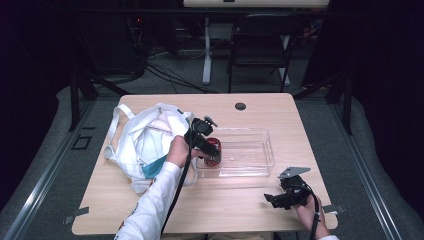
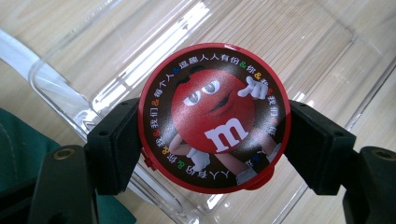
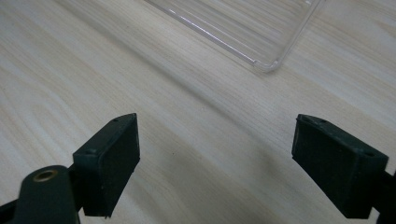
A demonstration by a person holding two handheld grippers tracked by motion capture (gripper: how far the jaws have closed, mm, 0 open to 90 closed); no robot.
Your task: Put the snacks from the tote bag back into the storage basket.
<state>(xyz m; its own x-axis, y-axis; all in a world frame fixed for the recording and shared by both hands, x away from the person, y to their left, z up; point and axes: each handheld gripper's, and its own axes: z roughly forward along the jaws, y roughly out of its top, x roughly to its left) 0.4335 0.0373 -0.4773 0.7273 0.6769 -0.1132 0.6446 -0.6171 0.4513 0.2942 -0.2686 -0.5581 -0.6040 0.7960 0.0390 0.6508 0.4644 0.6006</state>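
Observation:
A round red candy tin (image 2: 215, 119) with a red cartoon face and a white "m" on its lid sits between the black pads of my left gripper (image 2: 212, 144), which is shut on it. In the high view the left gripper (image 1: 210, 149) holds the tin (image 1: 213, 151) over the left end of a clear plastic tray (image 1: 250, 150). The tray's floor and rim (image 2: 60, 93) lie right under the tin. My right gripper (image 1: 272, 198) rests near the table's front right, open, with bare wood between its wide-apart pads (image 3: 112, 163).
A white tote bag (image 1: 142, 142) with a teal item in it lies on the left half of the wooden table (image 1: 260, 112). A tray corner (image 3: 266, 65) shows ahead of the right gripper. A chair and desk legs stand beyond the far edge.

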